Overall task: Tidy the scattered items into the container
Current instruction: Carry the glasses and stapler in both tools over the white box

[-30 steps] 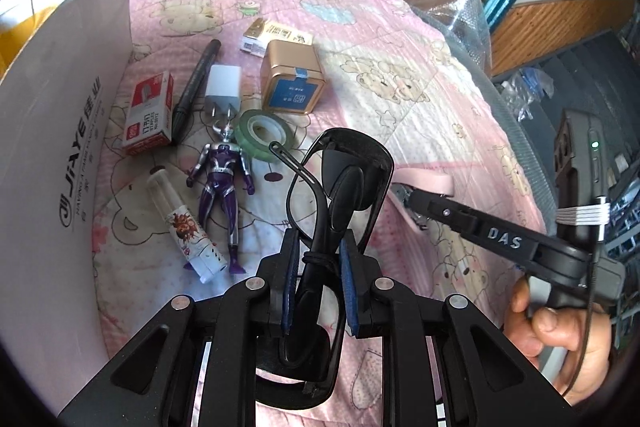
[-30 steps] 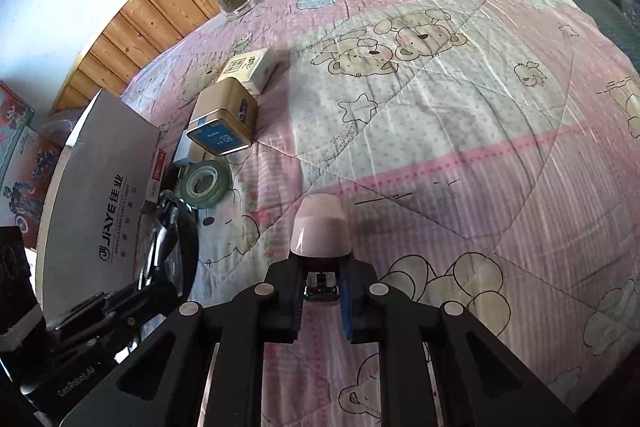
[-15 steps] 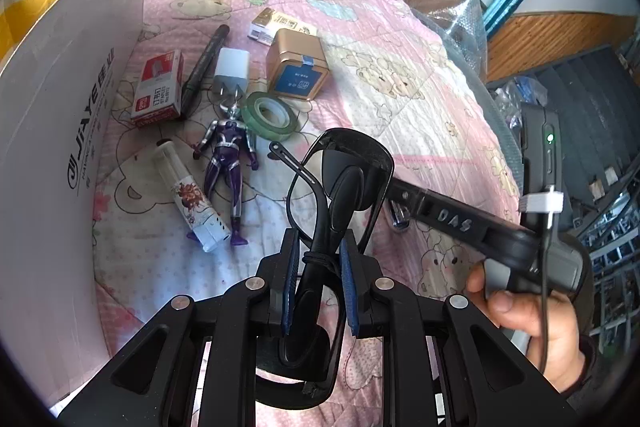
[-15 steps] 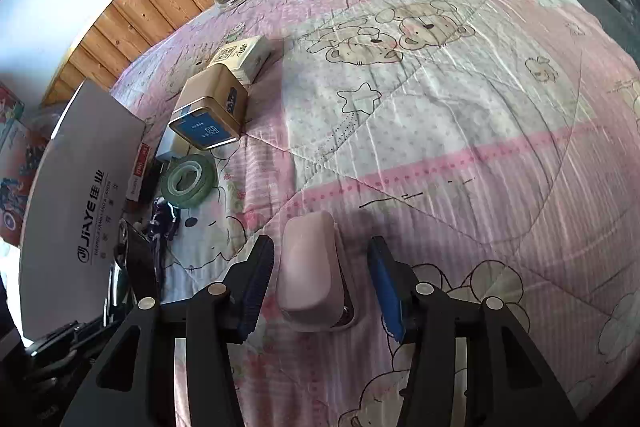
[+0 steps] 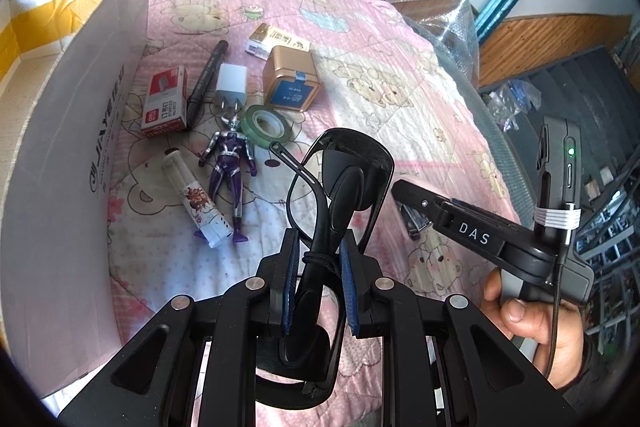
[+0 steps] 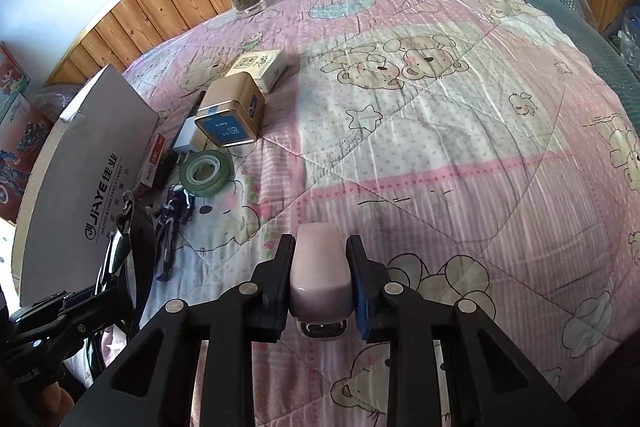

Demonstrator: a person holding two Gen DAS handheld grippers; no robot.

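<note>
Both hand-held grippers are loaded, the left (image 5: 318, 263) clamped on folded black sunglasses (image 5: 340, 183), the right (image 6: 320, 279) on a pink stapler (image 6: 319, 267) near the bed's (image 6: 460, 131) near edge, so each should clear the white cardboard box's (image 5: 80, 155) wall before releasing.

black glasses (image 5: 340, 187) folded, clamped | pink stapler (image 6: 319, 273) clamped | white box (image 5: 72, 131) upright
</note>
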